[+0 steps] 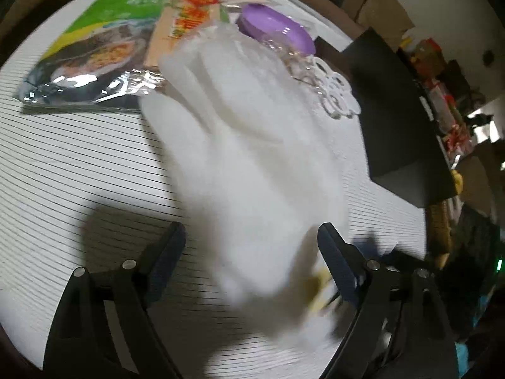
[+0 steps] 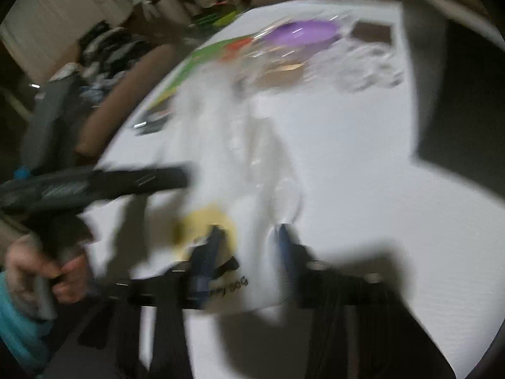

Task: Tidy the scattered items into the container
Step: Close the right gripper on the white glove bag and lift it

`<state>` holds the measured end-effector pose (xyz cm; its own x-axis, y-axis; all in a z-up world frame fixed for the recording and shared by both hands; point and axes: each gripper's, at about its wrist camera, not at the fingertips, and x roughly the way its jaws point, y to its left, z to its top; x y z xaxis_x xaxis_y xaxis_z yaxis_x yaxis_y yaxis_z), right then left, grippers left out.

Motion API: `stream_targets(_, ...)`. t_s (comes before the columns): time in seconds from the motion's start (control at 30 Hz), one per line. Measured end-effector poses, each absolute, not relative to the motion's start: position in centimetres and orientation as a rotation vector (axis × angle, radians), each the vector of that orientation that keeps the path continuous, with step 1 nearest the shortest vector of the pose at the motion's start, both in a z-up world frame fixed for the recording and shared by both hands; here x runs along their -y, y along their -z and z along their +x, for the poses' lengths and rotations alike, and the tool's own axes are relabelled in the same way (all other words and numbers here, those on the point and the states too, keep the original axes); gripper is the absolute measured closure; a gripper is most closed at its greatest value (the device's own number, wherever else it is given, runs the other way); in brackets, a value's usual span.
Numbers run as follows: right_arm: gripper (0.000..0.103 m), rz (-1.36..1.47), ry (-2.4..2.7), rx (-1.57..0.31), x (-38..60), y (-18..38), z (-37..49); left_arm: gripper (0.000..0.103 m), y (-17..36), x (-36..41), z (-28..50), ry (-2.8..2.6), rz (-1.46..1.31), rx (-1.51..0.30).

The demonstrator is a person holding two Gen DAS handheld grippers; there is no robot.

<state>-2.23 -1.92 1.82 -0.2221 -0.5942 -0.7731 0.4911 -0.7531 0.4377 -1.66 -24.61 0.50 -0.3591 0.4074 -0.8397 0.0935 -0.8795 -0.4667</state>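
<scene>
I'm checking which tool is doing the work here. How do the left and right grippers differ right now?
The left gripper stands wide open, while the right gripper is nearly closed. The white bag passes between the left's fingers without clear contact; the right's fingers pinch the bag's lower end. In the right wrist view the left gripper lies sideways. Both have black frames with blue pads and hang over the white table.

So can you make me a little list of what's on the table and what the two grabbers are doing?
table: white striped top
white bag: soft white packet, lifted, blurry
right gripper: pinching the bag's end, near a yellow patch
left gripper: jaws wide, bag between them; too blurry to tell if the pads touch it
green food pouch: lying flat at the far side
purple lid: behind the bag
black box: at the table's right edge
</scene>
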Motion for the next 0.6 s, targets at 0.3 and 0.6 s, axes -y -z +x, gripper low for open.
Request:
stream_targets(0.3, 0.062, 1.309, 2.116, 0.004, 1.7, -3.7, 1.3, 0.018, -0.4, 26.0, -1.0, -2.367, -1.662, 0.694)
stream_targets(0.6, 0.051, 1.316, 2.081, 0.053, 4.4, -1.7, -1.4, 0.034, -0.4, 23.7, -1.6, -2.416, -1.655, 0.518)
